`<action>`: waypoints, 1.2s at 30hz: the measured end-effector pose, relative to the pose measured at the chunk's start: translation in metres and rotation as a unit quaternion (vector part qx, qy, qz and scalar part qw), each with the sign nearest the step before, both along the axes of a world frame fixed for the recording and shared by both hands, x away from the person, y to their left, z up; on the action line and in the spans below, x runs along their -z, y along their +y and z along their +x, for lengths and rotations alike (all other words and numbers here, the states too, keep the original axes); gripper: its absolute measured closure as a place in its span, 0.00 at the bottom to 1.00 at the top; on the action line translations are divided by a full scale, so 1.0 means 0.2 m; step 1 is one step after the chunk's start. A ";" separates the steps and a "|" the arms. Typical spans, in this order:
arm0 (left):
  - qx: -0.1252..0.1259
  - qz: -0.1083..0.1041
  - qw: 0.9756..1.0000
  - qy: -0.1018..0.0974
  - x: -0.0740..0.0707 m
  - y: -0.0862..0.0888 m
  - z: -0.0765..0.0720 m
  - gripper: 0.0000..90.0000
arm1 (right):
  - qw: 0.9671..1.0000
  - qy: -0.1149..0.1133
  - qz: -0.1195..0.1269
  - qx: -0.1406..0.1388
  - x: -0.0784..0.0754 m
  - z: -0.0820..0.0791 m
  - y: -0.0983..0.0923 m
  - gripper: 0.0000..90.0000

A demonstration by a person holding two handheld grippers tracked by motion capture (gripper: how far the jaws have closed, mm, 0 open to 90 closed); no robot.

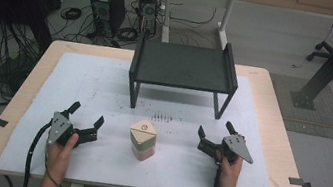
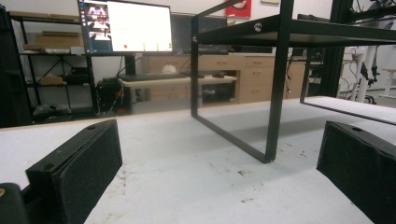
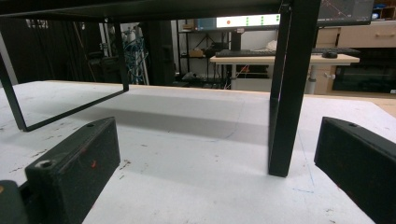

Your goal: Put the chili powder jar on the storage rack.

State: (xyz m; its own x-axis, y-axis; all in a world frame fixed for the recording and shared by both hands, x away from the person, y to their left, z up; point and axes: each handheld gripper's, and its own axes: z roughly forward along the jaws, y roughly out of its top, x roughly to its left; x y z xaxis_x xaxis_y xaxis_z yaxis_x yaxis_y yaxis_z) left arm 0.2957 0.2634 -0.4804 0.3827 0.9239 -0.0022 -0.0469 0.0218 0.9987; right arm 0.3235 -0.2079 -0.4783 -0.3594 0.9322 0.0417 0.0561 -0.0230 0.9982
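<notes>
Right now I am looking at the small block sitting on the white mat, between my two grippers and in front of the black shelf; it is looking light and hard, so I am guessing its flat sides are best to squeeze; my left gripper and right gripper are both wide open, holding nothing.

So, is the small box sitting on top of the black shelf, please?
No, the box stands on the white mat, in front of the shelf.
</notes>
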 end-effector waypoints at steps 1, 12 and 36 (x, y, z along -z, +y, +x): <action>-0.001 0.000 1.000 0.000 0.00 0.00 0.00 0.00 | 1.000 0.000 0.000 0.000 0.00 0.00 0.00 0.00; 0.007 0.002 1.000 0.007 0.00 -0.01 -0.02 0.00 | 1.000 0.001 0.000 0.000 0.00 0.00 0.00 0.00; 0.035 0.000 0.999 0.007 0.00 -0.09 -0.16 0.00 | 1.000 0.002 0.001 0.000 0.00 0.00 0.00 0.00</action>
State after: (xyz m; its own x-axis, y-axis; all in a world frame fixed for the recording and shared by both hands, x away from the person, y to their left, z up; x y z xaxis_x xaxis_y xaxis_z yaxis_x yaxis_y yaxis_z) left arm 0.2639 0.2463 -0.4803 0.4454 0.8953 -0.0085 -0.0315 0.0251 0.9992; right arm 0.3239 -0.2078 -0.4782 -0.3588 0.9323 0.0443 0.0599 -0.0244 0.9979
